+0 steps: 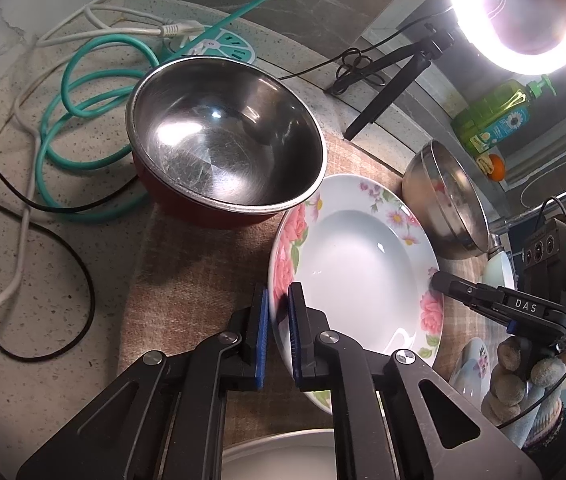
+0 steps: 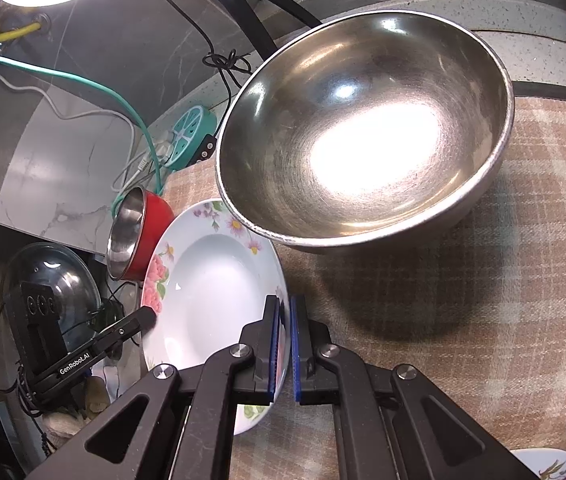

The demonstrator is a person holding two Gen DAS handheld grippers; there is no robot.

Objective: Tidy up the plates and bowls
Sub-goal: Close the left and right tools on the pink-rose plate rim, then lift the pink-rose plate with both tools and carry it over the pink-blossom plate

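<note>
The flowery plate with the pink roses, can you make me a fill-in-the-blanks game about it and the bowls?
1. The white plate with pink flowers is held at its rim by ____ grippers at once.
2. The steel-lined bowl beside it is ____ on the outside.
3. The plate and both bowls sit over a checked ____.
4. The big all-steel bowl has ____ inside it.

Missing words: two; red; cloth; nothing

A home kitchen. The speckled stone surface (image 1: 11, 264) carries a dish-soap bottle (image 1: 495, 118) beside a faucet (image 1: 539, 210), with a glass pot lid (image 2: 55, 280) nearby.
</note>
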